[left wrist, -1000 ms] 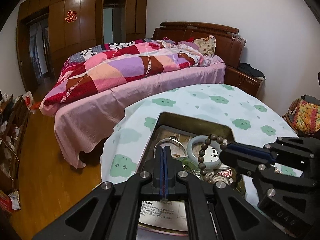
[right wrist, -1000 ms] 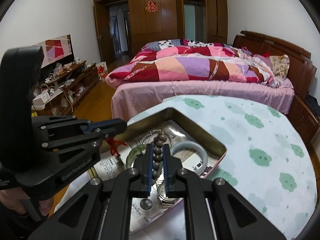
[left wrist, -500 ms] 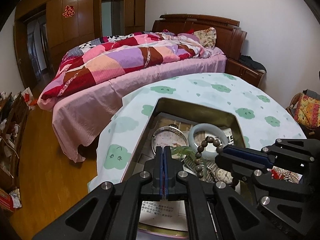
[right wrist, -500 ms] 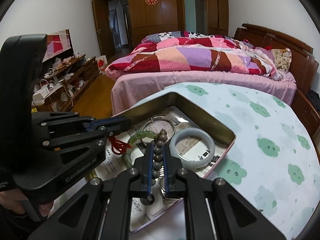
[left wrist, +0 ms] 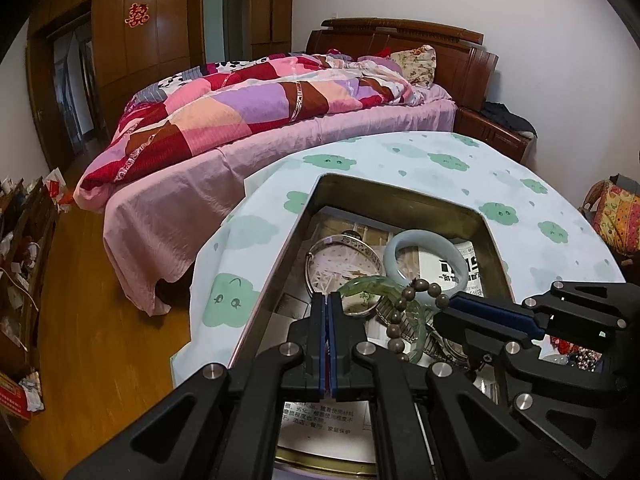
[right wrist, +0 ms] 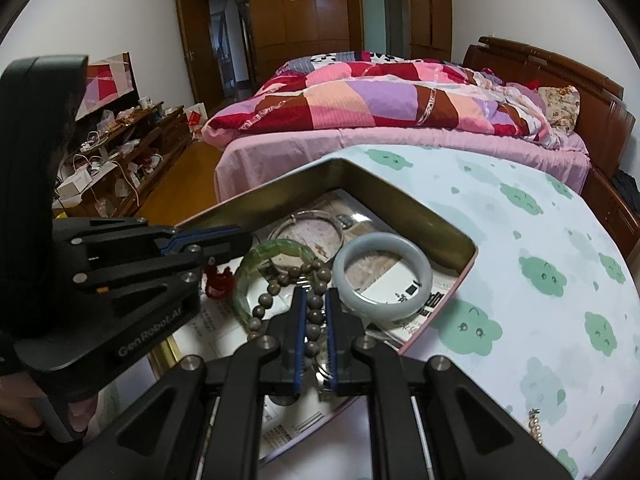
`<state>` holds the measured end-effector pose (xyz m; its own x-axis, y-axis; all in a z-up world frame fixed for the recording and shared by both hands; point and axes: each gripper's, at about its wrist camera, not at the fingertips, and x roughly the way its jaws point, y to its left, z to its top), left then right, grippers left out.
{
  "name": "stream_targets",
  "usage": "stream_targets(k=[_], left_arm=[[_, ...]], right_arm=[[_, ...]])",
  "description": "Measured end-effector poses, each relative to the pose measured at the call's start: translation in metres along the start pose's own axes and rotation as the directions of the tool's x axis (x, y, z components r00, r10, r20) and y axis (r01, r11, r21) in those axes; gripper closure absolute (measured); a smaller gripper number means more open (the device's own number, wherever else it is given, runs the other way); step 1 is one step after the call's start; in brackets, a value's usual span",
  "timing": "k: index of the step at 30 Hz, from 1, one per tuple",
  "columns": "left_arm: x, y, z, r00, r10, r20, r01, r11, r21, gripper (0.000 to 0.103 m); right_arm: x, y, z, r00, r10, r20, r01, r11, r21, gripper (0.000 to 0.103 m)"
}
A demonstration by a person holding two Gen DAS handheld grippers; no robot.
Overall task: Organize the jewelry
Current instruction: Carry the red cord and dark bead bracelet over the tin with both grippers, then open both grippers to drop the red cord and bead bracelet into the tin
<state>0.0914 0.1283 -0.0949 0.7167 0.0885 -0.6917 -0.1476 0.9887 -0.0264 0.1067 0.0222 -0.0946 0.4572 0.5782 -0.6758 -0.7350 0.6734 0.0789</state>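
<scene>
Holding the brown wooden bead bracelet (right wrist: 310, 298) pinched in my right hand-held gripper (right wrist: 316, 304), I hover over the gold-rimmed rectangular tin tray (right wrist: 404, 204) on the desk (right wrist: 560, 240); my left hand-held gripper (left wrist: 329, 304) is pressed together, empty. Next, I judge, comes lowering the beads beside the pale jade bangle (right wrist: 384, 276).

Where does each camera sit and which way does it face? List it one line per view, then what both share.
Left wrist: on the left gripper, looking down along its shut fingers at the tin on the table; the right gripper shows at right.
Right wrist: on the right gripper, looking down at the tin; its fingers pinch the bead bracelet; the left gripper and a hand show at left.
Shared: tin, bead bracelet, pale bangle, green bangle, bed.
</scene>
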Motion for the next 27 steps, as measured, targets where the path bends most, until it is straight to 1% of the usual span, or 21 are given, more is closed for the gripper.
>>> stream_targets(k=[6,11,21,26,27], left_arm=[[0.0011,-0.0008,-0.0016,1.000,0.011,-0.002,-0.011,1.000,0.006,0.103],[-0.0002,-0.0010,-0.0009,1.000,-0.002,-0.003,0.002,1.000,0.004,0.103],[-0.0011,-0.0017,0.0004,1.000,-0.002,-0.002,0.002,1.000,0.015,0.102],[-0.0020,-0.0006,0.0011,1.000,0.003,0.001,-0.003,1.000,0.014,0.101],[-0.0023,-0.0005,0.0011,1.000,0.006,0.002,-0.006,1.000,0.014,0.101]], right_arm=[[0.0010,-0.0016,-0.0027,1.000,-0.008,-0.003,0.008,1.000,0.007,0.092],[0.0006,-0.0020,-0.0039,1.000,-0.011,-0.004,0.011,1.000,0.012,0.091],[0.0005,-0.0046,-0.0024,1.000,-0.017,-0.004,0.017,1.000,0.011,0.091],[0.0006,-0.0062,-0.0027,1.000,-0.022,0.001,0.022,1.000,0.013,0.090],[0.0006,-0.0057,-0.0029,1.000,-0.023,0.003,0.023,1.000,0.014,0.088]])
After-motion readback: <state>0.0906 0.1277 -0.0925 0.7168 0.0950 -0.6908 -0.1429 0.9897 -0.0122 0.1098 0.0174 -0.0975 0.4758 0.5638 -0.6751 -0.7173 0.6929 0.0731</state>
